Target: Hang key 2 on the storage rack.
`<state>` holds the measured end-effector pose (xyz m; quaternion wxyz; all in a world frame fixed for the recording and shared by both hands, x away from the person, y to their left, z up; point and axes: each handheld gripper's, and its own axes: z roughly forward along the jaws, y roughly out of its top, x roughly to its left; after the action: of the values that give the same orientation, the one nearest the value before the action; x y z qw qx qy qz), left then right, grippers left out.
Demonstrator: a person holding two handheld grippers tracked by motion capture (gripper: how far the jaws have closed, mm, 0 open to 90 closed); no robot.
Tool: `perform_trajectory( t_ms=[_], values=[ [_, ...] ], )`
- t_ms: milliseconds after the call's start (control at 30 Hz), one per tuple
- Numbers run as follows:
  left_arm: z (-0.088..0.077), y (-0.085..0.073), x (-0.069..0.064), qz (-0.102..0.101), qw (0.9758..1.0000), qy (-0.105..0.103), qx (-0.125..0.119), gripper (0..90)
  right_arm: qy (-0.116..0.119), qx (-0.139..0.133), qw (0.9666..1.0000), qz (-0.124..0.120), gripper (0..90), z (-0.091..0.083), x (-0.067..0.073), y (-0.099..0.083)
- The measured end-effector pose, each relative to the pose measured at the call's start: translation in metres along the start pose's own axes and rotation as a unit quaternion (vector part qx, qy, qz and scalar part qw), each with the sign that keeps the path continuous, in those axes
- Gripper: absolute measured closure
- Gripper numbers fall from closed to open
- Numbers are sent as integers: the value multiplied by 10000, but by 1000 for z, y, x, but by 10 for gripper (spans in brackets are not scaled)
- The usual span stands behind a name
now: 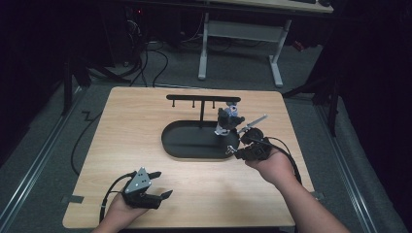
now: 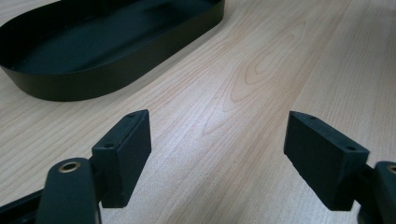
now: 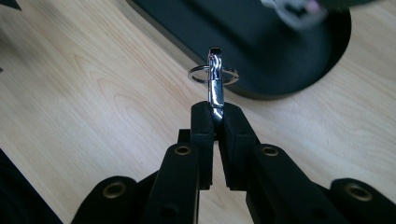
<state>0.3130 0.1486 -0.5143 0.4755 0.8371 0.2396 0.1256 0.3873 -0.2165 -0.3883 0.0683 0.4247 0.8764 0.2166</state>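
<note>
Right gripper (image 3: 215,114) is clamped on a metal clasp (image 3: 215,84); its key ring (image 3: 213,74) juts past the jaw tips over the black tray (image 3: 299,60) rim, likely bound for the hook rack (image 1: 202,98). Left gripper (image 2: 217,154) rests spread and empty, tray ahead-left.
</note>
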Motion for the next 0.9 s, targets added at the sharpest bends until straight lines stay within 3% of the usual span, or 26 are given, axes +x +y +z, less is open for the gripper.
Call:
perform_trajectory(
  t_ms=[400, 900],
  values=[
    [1, 0, -2, 11, 10000, -36, 56, 238, -24, -123, 9997, -198, 853, -2, 3, 33],
    [3, -2, -3, 51, 9999, -87, 69, 238, -60, -258, 9994, -208, 853, -9, 0, 71]
  ],
)
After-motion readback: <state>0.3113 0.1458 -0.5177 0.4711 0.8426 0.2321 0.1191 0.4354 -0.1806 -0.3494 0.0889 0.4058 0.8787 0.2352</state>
